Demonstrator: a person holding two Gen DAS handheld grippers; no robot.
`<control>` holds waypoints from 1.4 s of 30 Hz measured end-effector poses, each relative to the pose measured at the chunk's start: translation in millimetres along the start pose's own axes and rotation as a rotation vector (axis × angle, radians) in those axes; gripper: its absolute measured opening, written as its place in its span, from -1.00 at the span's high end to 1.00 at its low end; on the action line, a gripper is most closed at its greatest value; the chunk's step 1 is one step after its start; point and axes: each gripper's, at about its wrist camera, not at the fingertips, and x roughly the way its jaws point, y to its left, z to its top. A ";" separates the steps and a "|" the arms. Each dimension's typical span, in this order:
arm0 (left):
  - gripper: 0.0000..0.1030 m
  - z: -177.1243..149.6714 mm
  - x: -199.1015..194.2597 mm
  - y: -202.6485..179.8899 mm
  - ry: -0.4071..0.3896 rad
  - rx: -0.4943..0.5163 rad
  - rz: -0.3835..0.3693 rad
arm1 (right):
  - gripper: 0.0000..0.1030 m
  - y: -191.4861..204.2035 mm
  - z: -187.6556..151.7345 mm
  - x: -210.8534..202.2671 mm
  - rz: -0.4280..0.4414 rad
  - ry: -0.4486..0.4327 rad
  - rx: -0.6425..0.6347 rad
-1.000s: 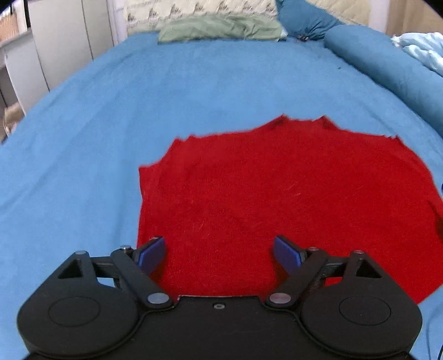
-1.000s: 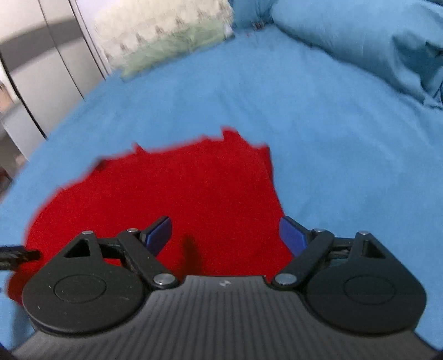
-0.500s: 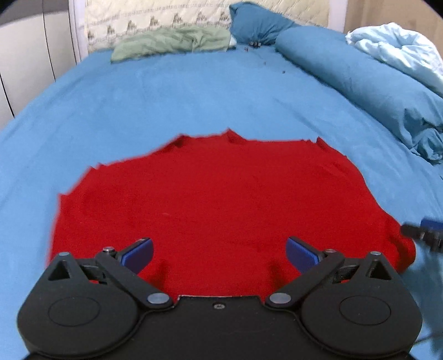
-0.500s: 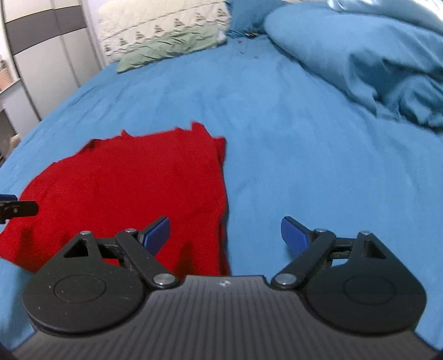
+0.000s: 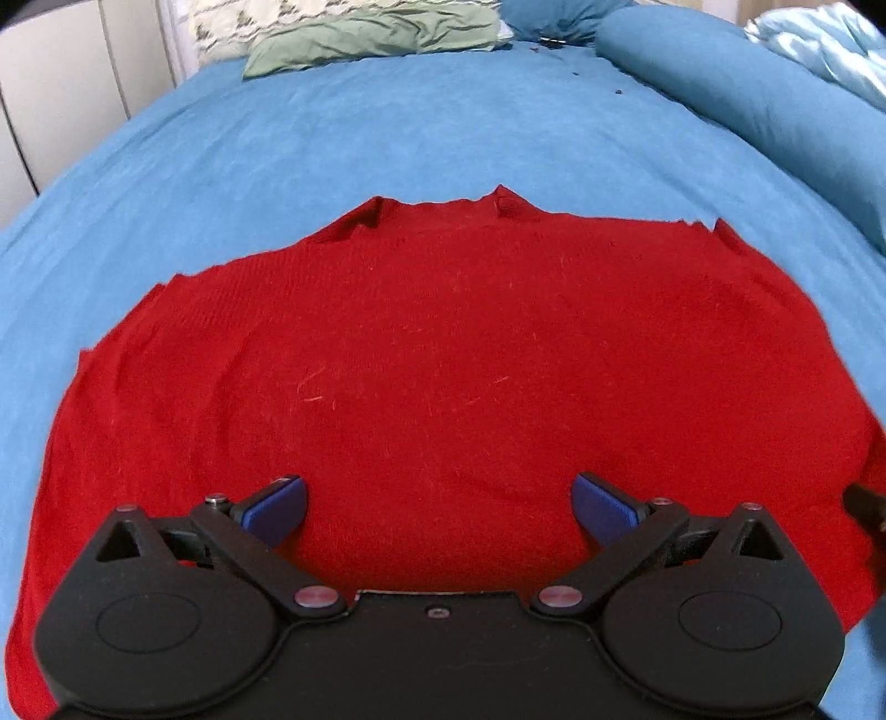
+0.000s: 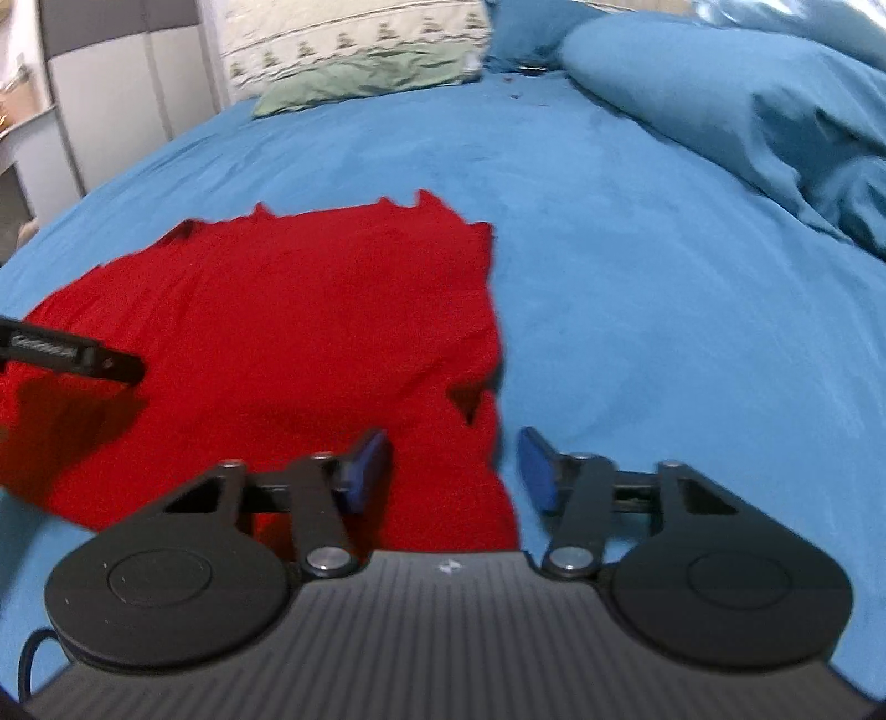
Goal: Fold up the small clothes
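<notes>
A red knitted garment [image 5: 443, 376] lies spread flat on a blue bedsheet [image 5: 387, 127], its ragged far edge toward the pillows. The left gripper [image 5: 440, 504] hangs over the near part of the cloth with its jaws spread wide and nothing pinched between the blue pads [image 5: 277, 507]. The right gripper [image 6: 454, 465] sits at the garment's right edge; its jaws have just been closing and now stand partly drawn in, the rumpled red edge lying between the pads [image 6: 365, 462], which do not visibly press on it. A green cloth [image 5: 376, 30] and a rolled blue duvet [image 5: 736, 99] lie well beyond.
</notes>
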 end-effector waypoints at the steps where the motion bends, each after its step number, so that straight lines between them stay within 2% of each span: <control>1: -1.00 -0.2 0.8 0.6 -0.002 -0.006 0.001 | 0.12 2.6 0.9 0.1 0.016 0.007 -0.006; 4: -1.00 0.3 1.4 0.7 -0.006 -0.005 0.006 | 0.50 6.9 7.1 0.6 0.029 0.034 0.012; 5: -1.00 0.5 2.4 0.3 -0.006 -0.001 0.007 | 0.54 4.9 10.7 0.7 0.038 0.046 0.042; 8: -1.00 5.3 4.5 3.6 0.008 0.003 -0.005 | 0.57 -7.0 26.8 -6.1 0.100 0.064 0.191; 11: -1.00 9.9 -3.7 17.9 0.023 -0.018 -0.054 | 0.57 -10.3 53.6 -23.6 0.209 0.029 0.337; 14: -1.00 8.9 -25.1 47.7 -0.024 -0.034 -0.038 | 0.58 10.4 88.5 -38.6 0.334 -0.018 0.381; 19: -1.00 -10.1 -66.5 116.9 -0.071 -0.040 -0.047 | 0.58 103.4 137.3 -41.8 0.563 -0.027 0.279; 21: -1.00 -26.4 -78.0 144.1 -0.064 -0.055 -0.046 | 0.58 155.3 142.9 -31.9 0.658 0.006 0.196; 23: -1.00 -47.3 -85.5 165.6 -0.054 -0.070 -0.039 | 0.58 212.7 138.4 -11.4 0.724 0.087 0.093; 25: -1.00 -67.7 -87.4 178.9 -0.036 -0.082 -0.035 | 0.59 260.4 125.3 17.4 0.723 0.202 0.012; 27: -1.00 -86.5 -87.4 187.8 -0.024 -0.095 -0.044 | 0.59 301.6 103.2 45.9 0.676 0.297 -0.088; 29: -1.00 -100.4 -86.4 191.8 -0.018 -0.104 -0.060 | 0.58 325.8 83.7 63.3 0.622 0.361 -0.164; 31: -1.00 -108.2 -86.3 192.9 -0.023 -0.110 -0.068 | 0.54 334.6 76.2 68.1 0.588 0.351 -0.197; 32: -1.00 -109.7 -87.3 192.9 -0.031 -0.113 -0.071 | 0.42 334.1 76.8 66.4 0.589 0.337 -0.186; 33: -1.00 -108.2 -89.0 192.9 -0.038 -0.117 -0.075 | 0.04 331.9 79.4 65.2 0.607 0.338 -0.172; 34: -1.00 -107.5 -90.5 194.8 -0.046 -0.123 -0.084 | -0.22 328.0 83.1 62.3 0.642 0.340 -0.153; 35: -1.00 -107.1 -92.8 194.5 -0.056 -0.131 -0.094 | -0.58 322.5 86.7 57.2 0.656 0.329 -0.135; 39: -1.00 -106.9 -101.3 195.3 -0.096 -0.146 -0.131 | -0.64 288.5 108.7 17.6 0.663 0.175 -0.110; 41: -1.00 -106.1 -102.2 194.7 -0.106 -0.154 -0.133 | -0.69 263.3 110.4 -7.2 0.563 0.085 -0.127; 42: -1.00 -106.0 -101.6 195.0 -0.109 -0.163 -0.135 | -0.79 251.6 106.2 -18.4 0.497 0.038 -0.136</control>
